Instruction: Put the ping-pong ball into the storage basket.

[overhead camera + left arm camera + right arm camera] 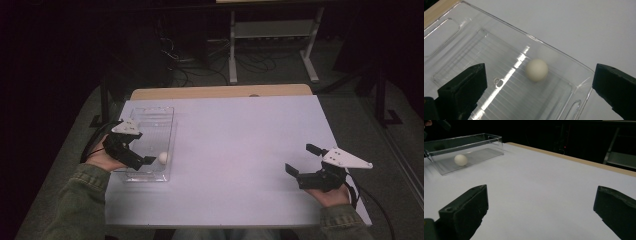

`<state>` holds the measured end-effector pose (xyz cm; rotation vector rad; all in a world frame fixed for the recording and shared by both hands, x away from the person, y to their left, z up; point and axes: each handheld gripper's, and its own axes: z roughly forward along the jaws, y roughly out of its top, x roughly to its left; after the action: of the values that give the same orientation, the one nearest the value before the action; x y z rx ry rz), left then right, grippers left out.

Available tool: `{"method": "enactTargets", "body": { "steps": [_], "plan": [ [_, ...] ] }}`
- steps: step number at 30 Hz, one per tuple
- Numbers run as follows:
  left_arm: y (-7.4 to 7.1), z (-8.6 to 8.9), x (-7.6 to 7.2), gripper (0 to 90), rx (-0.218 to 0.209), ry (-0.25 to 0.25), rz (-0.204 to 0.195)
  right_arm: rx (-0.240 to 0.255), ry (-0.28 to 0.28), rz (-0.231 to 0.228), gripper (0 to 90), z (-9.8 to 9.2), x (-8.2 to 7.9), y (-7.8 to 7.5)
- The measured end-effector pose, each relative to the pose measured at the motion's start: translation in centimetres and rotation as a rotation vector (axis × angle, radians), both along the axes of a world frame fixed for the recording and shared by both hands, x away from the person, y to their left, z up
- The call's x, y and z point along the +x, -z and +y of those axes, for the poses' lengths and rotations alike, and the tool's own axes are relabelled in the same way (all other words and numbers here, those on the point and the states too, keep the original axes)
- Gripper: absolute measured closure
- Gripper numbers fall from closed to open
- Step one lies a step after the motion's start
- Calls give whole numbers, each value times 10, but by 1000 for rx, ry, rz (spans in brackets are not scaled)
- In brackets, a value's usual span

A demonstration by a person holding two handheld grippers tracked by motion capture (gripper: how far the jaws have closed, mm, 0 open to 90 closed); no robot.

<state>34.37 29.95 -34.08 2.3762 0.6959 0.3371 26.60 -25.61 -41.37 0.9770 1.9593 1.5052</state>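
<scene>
Inside the clear tray (454, 32), the white ball (537, 70) lies between the left tongs' (539, 85) wide-apart jaws.

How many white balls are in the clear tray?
1. The white ball lies inside the clear tray, close to its near right wall, just beyond the open left tool.

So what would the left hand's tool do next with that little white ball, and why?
Probably ease the left gripper forward and down until its open fingers sit on either side of the white ball, then close. The ball lies loose on the floor of the clear tray, ahead of the fingers and touching neither.
</scene>
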Motion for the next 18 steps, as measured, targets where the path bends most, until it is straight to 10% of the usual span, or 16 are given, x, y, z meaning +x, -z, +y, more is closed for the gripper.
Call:
{"method": "enactTargets", "body": {
  "steps": [18],
  "plan": [
    [12, 16, -13, 0, -128, -68, -74, 0, -1, 0, 0, 0, 0, 0]
  ]
}}
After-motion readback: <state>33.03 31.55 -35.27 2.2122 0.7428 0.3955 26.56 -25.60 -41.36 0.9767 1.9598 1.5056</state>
